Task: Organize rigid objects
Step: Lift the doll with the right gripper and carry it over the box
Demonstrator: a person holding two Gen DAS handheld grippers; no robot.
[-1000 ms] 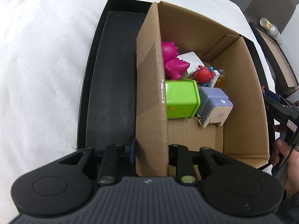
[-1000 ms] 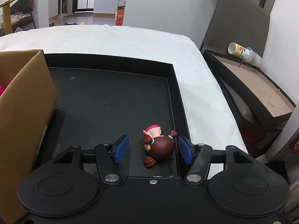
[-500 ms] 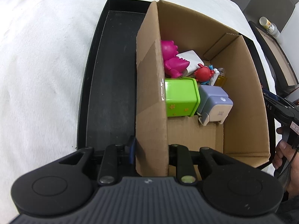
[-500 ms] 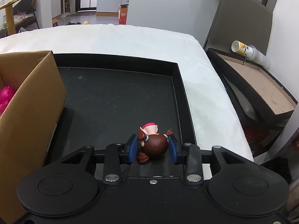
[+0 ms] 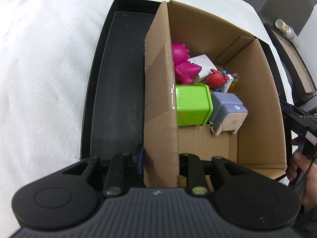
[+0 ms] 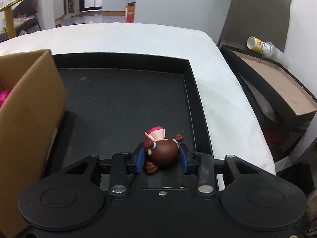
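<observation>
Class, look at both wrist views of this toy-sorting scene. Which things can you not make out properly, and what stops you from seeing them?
- Pink dinosaur toy: left wrist view, its left side hidden by the cardboard box wall.
- Left claw: its right pad is hidden behind that wall.
- Doll figurine: right wrist view, face turned away, lower body behind the right claw.
- Small yellow bottle: label too small, partly behind the red crab toy.

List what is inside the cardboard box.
Inside the cardboard box: pink dinosaur, white block, red crab toy, green cube, lavender device. The near wall hides the left floor.
</observation>
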